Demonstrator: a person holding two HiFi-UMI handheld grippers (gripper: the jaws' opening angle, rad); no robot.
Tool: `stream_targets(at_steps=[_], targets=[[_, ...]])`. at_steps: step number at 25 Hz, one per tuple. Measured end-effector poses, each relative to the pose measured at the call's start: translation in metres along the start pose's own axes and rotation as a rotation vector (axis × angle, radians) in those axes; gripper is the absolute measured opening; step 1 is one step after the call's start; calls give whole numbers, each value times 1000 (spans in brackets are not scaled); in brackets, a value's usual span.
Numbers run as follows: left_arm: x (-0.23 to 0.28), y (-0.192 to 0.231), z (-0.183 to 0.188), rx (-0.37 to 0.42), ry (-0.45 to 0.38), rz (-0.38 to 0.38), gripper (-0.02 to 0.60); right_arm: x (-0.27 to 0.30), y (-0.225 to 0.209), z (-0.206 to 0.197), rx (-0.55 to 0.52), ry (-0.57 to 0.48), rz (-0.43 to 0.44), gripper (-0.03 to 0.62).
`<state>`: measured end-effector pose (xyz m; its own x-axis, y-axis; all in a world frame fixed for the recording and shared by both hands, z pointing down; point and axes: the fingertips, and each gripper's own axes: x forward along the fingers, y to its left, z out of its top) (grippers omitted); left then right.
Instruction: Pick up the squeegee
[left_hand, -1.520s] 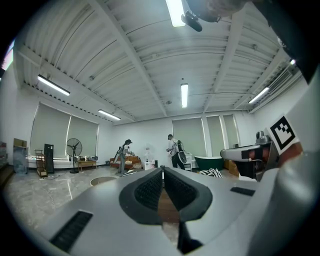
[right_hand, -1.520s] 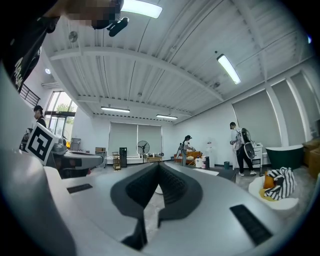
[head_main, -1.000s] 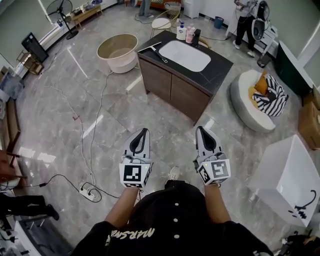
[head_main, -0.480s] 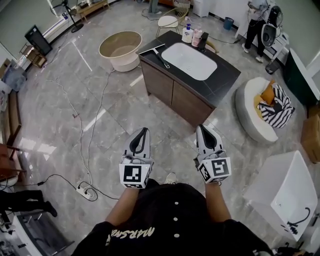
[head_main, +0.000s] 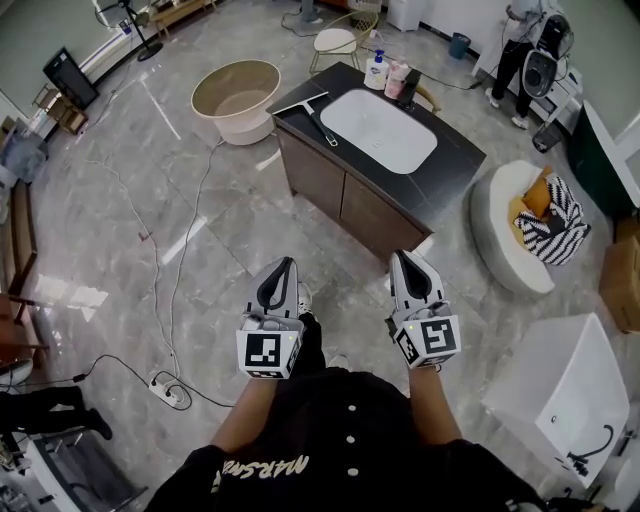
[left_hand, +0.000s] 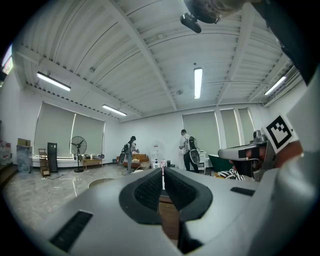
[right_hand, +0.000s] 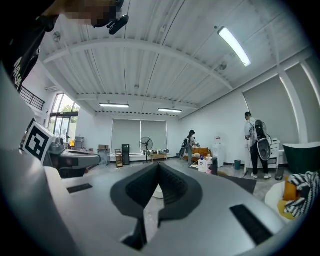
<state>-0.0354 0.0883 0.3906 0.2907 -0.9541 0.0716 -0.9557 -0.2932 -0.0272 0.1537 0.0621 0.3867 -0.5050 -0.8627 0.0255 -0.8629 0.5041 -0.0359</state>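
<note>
The squeegee, with a pale blade and a dark handle, lies on the left end of the dark countertop next to a white sink basin. I hold both grippers level in front of me, well short of the cabinet. My left gripper is shut with nothing in it; its tips meet in the left gripper view. My right gripper is also shut and empty, with its tips together in the right gripper view.
A round beige tub stands left of the wooden cabinet. Bottles sit at the counter's back. A white lounge seat with striped cushions and a white box are at the right. Cables and a power strip lie on the floor at left. People stand at the far end.
Both grippers and I have moved across the floor toward the cabinet, which now sits lower and nearer in the head view. The jaws stayed shut.
</note>
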Motion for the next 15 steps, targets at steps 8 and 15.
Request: stream_targets(at_steps=[8,15], targets=[[94,47,9,-1,-24,-23,18,92,-33,6,-18,-7,-24,-3],[177,105,31,11,-45,-52,18,187,-52,26,-25,-25,-44,-3]])
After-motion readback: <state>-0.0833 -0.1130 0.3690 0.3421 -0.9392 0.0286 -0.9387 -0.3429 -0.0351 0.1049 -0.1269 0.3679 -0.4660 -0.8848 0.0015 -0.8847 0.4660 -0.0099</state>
